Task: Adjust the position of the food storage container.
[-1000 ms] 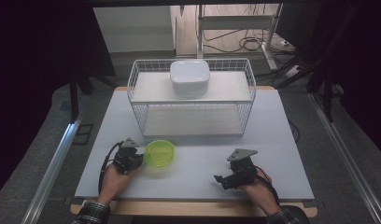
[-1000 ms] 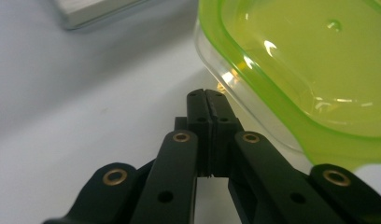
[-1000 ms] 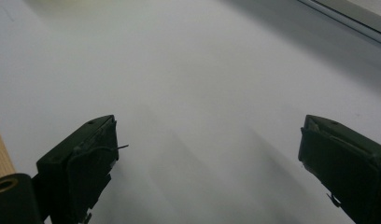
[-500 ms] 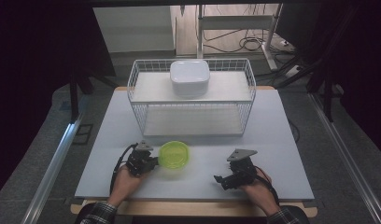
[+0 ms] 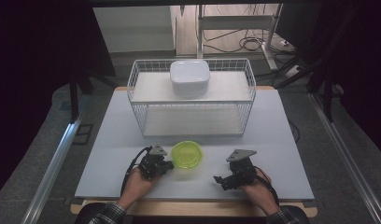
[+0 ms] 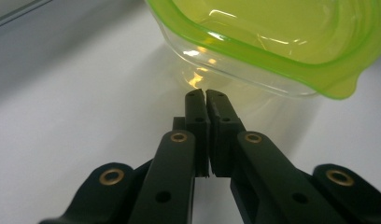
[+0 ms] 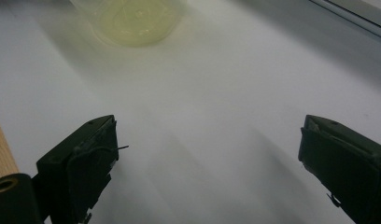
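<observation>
Just beyond the left gripper [image 6: 206, 92] (jaws together) sits the green bowl [image 6: 282, 42].

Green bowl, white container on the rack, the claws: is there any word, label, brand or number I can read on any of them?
None: no view shows readable text.
Green bowl: plain translucent plastic, no print or embossing visible in the left gripper view.
White lidded container on the wire rack: plain white, no label on the sides shown.
Left claw and right claw: black jaws with brass rivets, no markings.
White table: unmarked.
</observation>
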Available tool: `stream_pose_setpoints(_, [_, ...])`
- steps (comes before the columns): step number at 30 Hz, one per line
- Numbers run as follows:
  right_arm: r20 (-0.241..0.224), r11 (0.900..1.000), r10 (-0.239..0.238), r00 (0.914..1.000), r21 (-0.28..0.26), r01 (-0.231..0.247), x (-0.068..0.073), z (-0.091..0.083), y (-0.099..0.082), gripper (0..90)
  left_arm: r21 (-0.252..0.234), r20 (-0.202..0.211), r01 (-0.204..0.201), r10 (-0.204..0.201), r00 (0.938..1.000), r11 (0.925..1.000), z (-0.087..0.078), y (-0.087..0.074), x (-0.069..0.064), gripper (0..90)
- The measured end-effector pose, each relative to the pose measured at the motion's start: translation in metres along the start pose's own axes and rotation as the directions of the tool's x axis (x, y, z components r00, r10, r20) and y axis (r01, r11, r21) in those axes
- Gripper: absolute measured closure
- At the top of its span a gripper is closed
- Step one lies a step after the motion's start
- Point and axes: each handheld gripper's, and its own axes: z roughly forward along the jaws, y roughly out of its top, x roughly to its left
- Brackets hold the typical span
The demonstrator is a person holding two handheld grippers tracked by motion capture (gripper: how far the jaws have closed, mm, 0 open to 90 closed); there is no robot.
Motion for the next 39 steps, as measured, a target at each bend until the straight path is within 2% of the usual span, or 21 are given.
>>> stream_pose_setpoints(4, [-0.002, 1.0000, 0.003, 1.0000, -0.001, -0.003, 0.000, 0.000, 0.000, 5.2, -0.011, -0.023, -0.004, 0.004, 0.9997, 0.9999, -0.005, -0.001, 0.002, 81.3])
stream_pose_setpoints(6, [-0.003, 1.0000, 0.003, 1.0000, -0.003, -0.003, 0.000, -0.001, 0.000, 5.2, -0.023, -0.035, -0.003, 0.002, 0.9994, 0.9997, -0.008, -0.003, 0.004, 72.5])
stream_pose_setpoints(13, [-0.004, 0.9999, 0.001, 1.0000, -0.010, -0.001, -0.001, -0.002, 0.000, 5.2, -0.043, -0.088, -0.055, 0.051, 0.9948, 0.9976, -0.018, -0.008, -0.001, 45.1])
stream_pose_setpoints(18, [-0.005, 0.9999, 0.000, 1.0000, -0.013, 0.000, -0.001, -0.002, 0.000, 5.2, -0.066, -0.095, -0.083, 0.076, 0.9926, 0.9944, -0.025, -0.013, -0.003, 30.0])
stream_pose_setpoints(26, [-0.004, 0.9999, 0.000, 1.0000, -0.015, -0.001, -0.001, -0.003, 0.000, 5.2, -0.126, -0.082, -0.060, 0.050, 0.9954, 0.9902, -0.046, -0.025, -0.001, 17.4])
stream_pose_setpoints(29, [-0.004, 0.9999, -0.001, 1.0000, -0.015, 0.001, -0.001, -0.004, 0.000, 5.2, -0.144, -0.089, -0.066, 0.054, 0.9946, 0.9874, -0.051, -0.028, -0.004, 12.7])
stream_pose_setpoints(31, [-0.004, 0.9999, -0.002, 1.0000, -0.016, 0.002, -0.001, -0.004, 0.000, 5.2, -0.137, -0.100, -0.075, 0.061, 0.9931, 0.9877, -0.052, -0.030, -0.007, 10.0])
stream_pose_setpoints(35, [-0.006, 0.9998, -0.003, 1.0000, -0.018, 0.002, -0.001, -0.004, 0.000, 5.2, -0.101, -0.132, -0.119, 0.105, 0.9857, 0.9878, -0.052, -0.036, -0.012, 5.9])
stream_pose_setpoints(39, [-0.006, 0.9998, -0.001, 1.0000, -0.019, 0.001, -0.001, -0.004, 0.000, 5.2, -0.104, -0.130, -0.123, 0.109, 0.9855, 0.9869, -0.052, -0.041, -0.013, 4.7])
